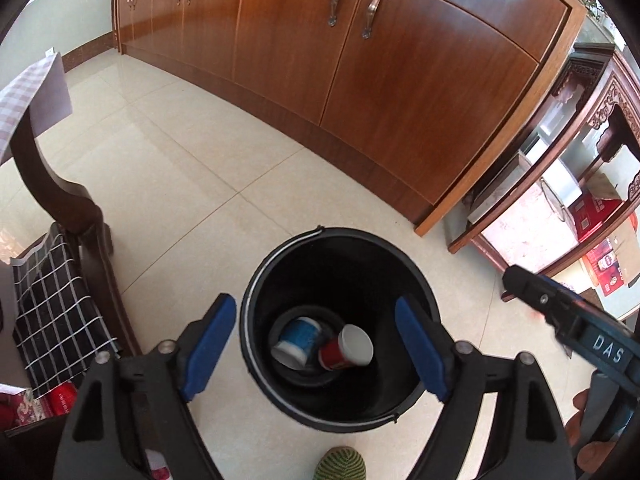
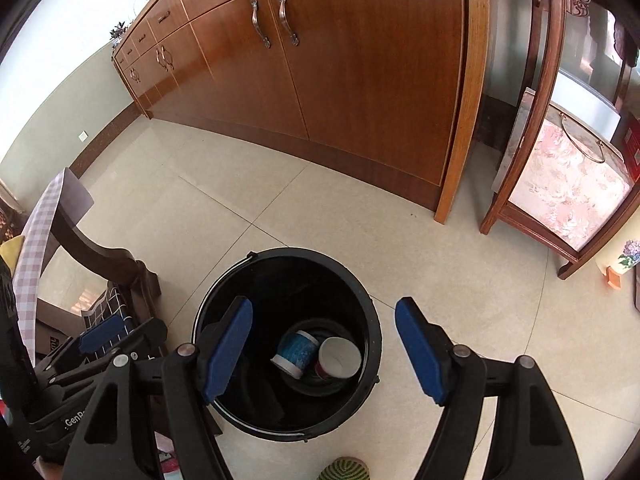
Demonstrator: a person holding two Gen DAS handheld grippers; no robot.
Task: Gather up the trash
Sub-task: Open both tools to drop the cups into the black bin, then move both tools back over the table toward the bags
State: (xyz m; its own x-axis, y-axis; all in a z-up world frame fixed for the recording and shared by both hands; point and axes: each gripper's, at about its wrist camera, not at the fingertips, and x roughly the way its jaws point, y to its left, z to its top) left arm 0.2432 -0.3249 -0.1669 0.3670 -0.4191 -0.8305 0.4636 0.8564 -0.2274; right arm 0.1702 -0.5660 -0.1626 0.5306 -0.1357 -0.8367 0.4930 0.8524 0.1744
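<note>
Cups, blue (image 1: pixel 299 340) and red (image 1: pixel 345 349), lie tipped inside the black bin (image 1: pixel 256 280) on the tiled floor; above it I hold my left gripper (image 1: pixel 316 350) and right gripper (image 2: pixel 324 350), fingers apart, empty.

Both tools are black plastic. The left gripper (image 1: pixel 316 350) and the right gripper (image 2: pixel 324 346) have blue fingers (image 1: pixel 210 344) and silver screws. One side shows white letters "DAS".

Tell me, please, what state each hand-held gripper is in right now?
Left hand-held gripper: open, holding nothing.
Right hand-held gripper: open, holding nothing.
</note>
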